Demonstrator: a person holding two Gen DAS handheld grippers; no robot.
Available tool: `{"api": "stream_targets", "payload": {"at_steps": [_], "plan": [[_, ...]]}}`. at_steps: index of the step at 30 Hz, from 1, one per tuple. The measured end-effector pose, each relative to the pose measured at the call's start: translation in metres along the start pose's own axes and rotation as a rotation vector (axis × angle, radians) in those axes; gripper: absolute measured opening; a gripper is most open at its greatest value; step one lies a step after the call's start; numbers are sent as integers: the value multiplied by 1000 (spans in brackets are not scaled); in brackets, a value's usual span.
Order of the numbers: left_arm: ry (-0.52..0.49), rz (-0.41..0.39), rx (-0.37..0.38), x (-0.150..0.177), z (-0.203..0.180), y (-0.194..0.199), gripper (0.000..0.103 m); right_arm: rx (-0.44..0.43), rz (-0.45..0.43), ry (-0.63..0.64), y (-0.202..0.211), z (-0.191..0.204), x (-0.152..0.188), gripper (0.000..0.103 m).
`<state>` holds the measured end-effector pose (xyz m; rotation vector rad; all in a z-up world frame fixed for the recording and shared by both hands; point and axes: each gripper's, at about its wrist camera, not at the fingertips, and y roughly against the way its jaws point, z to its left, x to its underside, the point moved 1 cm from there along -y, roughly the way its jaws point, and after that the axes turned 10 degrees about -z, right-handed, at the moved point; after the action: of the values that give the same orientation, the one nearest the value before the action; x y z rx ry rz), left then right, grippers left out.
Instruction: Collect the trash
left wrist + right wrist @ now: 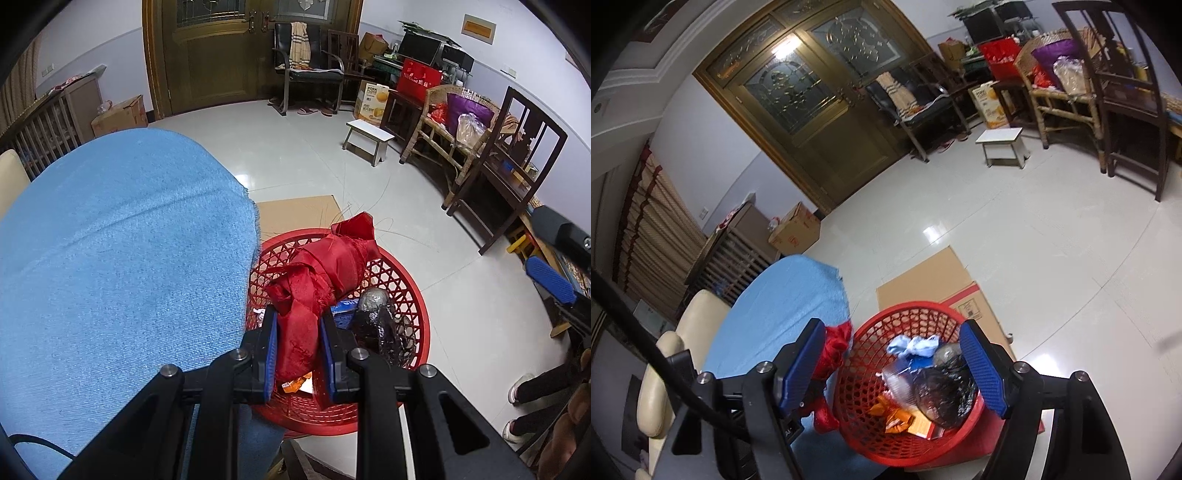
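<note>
Crumpled red satin cloth [317, 280] sits clenched in the left gripper [299, 347] above the round, lattice-walled red plastic basket [406, 295]. Beside it lies a blue woven-cloth bench [110, 258]. The right gripper [894, 365] hangs released over the basket's wrappers.

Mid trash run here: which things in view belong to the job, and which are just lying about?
In the job:
- red cloth, clamped in the left hand-held gripper
- red basket, holding wrappers and a black bag
- right hand-held gripper, open

Lying about:
- flattened cardboard
- white stool
- blue tablecloth
</note>
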<state>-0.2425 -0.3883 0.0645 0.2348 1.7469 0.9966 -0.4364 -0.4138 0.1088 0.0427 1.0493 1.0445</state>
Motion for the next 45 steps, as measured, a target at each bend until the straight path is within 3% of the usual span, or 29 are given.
{"api": "stream_targets", "payload": {"at_steps": [14, 16, 18, 19, 31, 45], "plan": [[-11, 20, 1, 1, -3, -10, 25, 7, -31, -1, 6, 2, -6, 79], [-7, 28, 7, 1, -3, -11, 36, 8, -34, 4, 7, 3, -7, 79], [4, 34, 1, 1, -2, -11, 72, 13, -32, 14, 7, 3, -6, 79], [7, 24, -12, 1, -1, -9, 74, 14, -30, 19, 7, 3, -6, 79], [52, -81, -69, -2, 36, 43, 75, 135, 18, 216, -1, 20, 24, 81], [106, -136, -133, 18, 74, 79, 78, 153, 148, 341, -10, 51, 87, 81]]}}
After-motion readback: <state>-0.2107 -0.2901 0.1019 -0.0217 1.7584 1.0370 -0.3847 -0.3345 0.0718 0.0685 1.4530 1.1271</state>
